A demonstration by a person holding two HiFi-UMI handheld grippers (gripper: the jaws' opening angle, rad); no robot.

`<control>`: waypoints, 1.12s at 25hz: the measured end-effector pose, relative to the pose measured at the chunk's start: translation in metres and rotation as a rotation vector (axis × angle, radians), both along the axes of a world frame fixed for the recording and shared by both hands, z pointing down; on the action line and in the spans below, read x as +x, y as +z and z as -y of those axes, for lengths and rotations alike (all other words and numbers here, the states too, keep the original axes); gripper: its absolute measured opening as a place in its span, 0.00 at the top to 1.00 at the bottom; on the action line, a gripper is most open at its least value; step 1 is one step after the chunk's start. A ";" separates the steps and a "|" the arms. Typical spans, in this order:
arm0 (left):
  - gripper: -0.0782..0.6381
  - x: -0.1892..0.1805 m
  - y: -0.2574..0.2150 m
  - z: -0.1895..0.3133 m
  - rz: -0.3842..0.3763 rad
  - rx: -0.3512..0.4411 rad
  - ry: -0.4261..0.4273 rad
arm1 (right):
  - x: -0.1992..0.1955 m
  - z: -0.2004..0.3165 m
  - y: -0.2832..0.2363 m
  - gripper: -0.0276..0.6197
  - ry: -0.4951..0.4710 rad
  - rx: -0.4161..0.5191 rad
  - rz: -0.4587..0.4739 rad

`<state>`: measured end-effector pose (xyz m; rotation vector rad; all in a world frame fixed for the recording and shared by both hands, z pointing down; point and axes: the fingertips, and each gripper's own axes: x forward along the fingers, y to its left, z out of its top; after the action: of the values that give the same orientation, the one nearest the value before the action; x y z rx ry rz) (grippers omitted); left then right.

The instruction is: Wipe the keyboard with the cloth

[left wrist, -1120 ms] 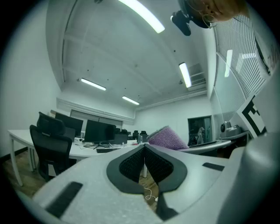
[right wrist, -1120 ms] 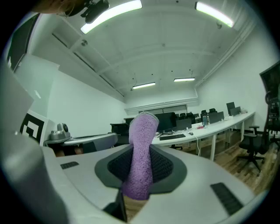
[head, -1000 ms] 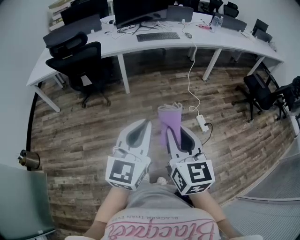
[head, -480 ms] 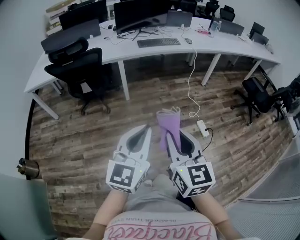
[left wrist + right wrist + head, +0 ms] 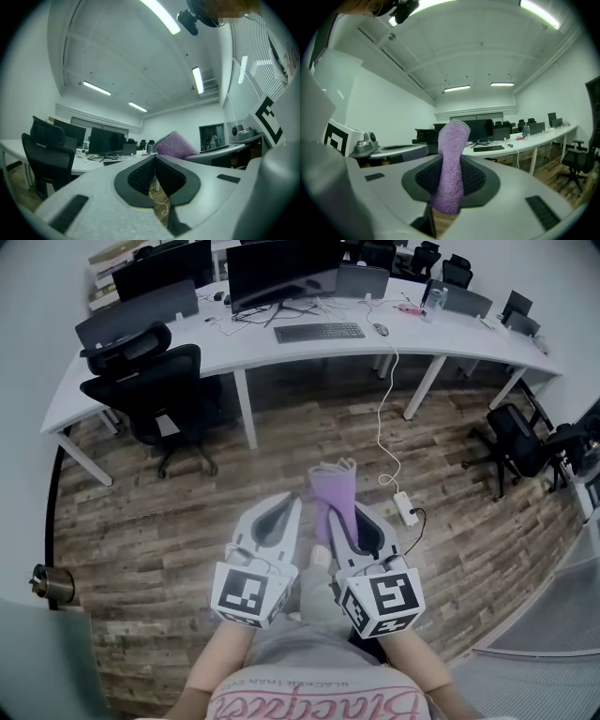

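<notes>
Wood floor [image 5: 169, 512] stretches before long white desk [image 5: 309, 351]. Keyboard [image 5: 319, 332] lies on desk, in front of dark monitor [image 5: 281, 268], untouched. Well short of desk, right gripper [image 5: 342, 512] pinches purple cloth [image 5: 334, 486], which stands upright from its jaws. Left gripper [image 5: 289, 507] alongside, jaws together, empty. Step, by appearances: carrying cloth to desk. Next move: close gap, lower cloth onto keys.
</notes>
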<state>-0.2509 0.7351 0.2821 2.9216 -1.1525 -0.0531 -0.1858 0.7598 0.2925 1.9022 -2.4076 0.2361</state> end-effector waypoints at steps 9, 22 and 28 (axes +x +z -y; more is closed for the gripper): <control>0.88 0.027 0.004 0.095 0.008 -0.016 -0.044 | 0.030 0.096 0.008 0.82 -0.034 -0.027 0.024; 0.88 0.094 0.001 0.241 0.003 -0.022 -0.092 | 0.094 0.249 0.003 0.82 -0.095 -0.029 0.024; 0.88 0.114 0.003 0.281 0.007 -0.019 -0.103 | 0.113 0.292 0.005 0.82 -0.119 -0.029 0.020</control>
<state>-0.1372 0.4542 0.2855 2.8468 -1.2958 -0.0314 -0.0729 0.4674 0.2973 1.7458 -2.5040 0.2829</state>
